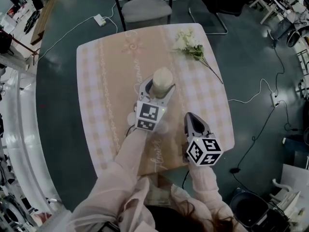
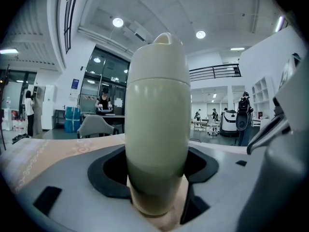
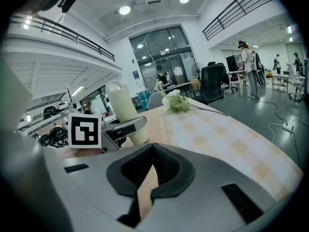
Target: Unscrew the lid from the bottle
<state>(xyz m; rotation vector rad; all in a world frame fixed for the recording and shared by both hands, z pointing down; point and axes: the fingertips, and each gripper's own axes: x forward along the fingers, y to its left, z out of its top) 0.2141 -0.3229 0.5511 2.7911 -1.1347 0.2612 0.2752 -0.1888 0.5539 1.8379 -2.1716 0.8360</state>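
Fingers of the left gripper were clamped low on the cream bottle, mid-frame on the tabletop. The right gripper sat closed and empty at lower right. The best course was probably to hold the body firm, open the right gripper, seat it squarely round the lid, then twist.

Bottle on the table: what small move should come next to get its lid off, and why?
Probably open the right gripper, ready to reach up for the lid. The left gripper is clasped on the bottle low on its body, holding it upright with the lid on, while the right gripper's jaws are shut, empty and off to the side.
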